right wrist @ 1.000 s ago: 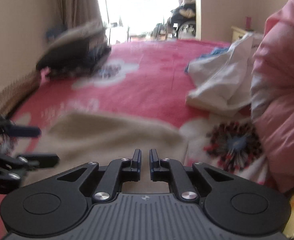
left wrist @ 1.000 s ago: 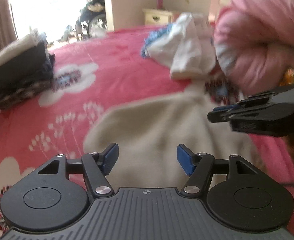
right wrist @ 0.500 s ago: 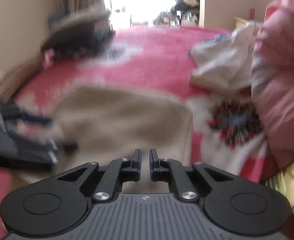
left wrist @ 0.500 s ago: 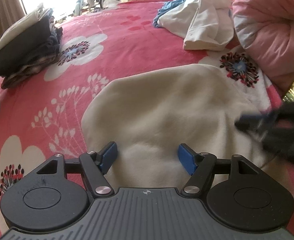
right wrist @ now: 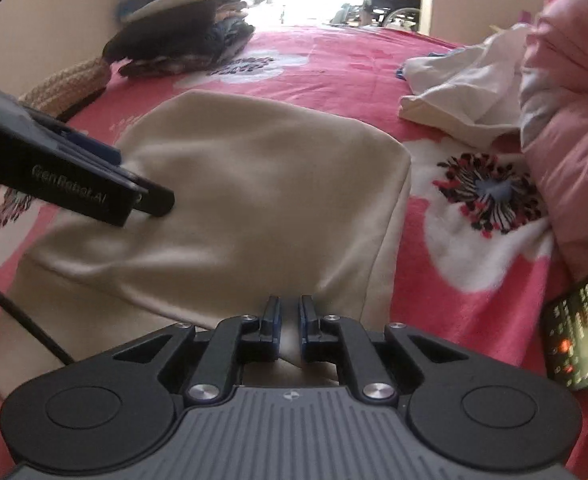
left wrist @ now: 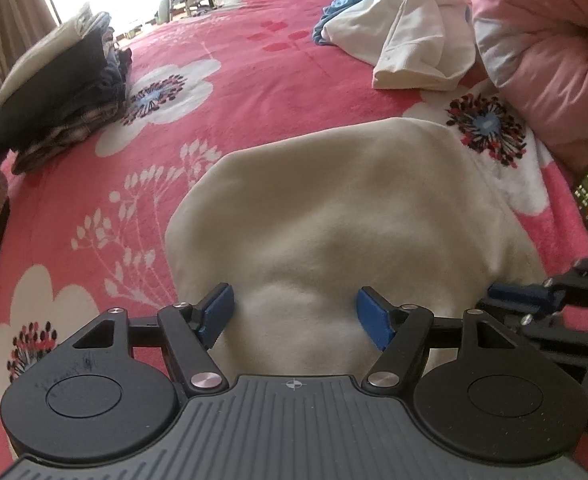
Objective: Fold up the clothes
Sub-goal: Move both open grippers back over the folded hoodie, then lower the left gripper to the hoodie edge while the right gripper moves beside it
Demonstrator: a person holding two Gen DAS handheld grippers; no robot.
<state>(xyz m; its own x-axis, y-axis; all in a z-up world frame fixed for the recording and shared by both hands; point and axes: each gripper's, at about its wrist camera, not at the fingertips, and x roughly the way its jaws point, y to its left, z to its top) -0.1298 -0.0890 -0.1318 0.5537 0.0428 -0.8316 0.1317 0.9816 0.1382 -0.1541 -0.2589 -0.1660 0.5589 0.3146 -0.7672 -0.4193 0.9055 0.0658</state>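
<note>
A cream garment point(left wrist: 334, 208) lies spread on the pink flowered bedspread point(left wrist: 254, 72). My left gripper point(left wrist: 294, 296) hangs open over its near part, blue pads apart, a low ridge of cloth below them and no pad pressing. In the right wrist view the left gripper point(right wrist: 150, 196) reaches in from the left, its tips down at the cream garment point(right wrist: 254, 168). My right gripper point(right wrist: 290, 304) is shut on the garment's near edge, with cream cloth pinched between its pads. The right gripper point(left wrist: 506, 292) also shows at the garment's right side.
A stack of folded dark clothes point(left wrist: 58, 92) sits at the far left of the bed. A crumpled white garment point(left wrist: 410, 36) and a blue cloth point(left wrist: 346, 4) lie at the far right, beside a pink quilt point(left wrist: 546, 48). A remote control point(right wrist: 578, 340) lies near the right edge. A woven basket point(right wrist: 70, 84) is at the left.
The left wrist view has tipped down onto the cream garment. The right gripper has dropped from beside the pink quilt to the garment's near right edge, still shut.
</note>
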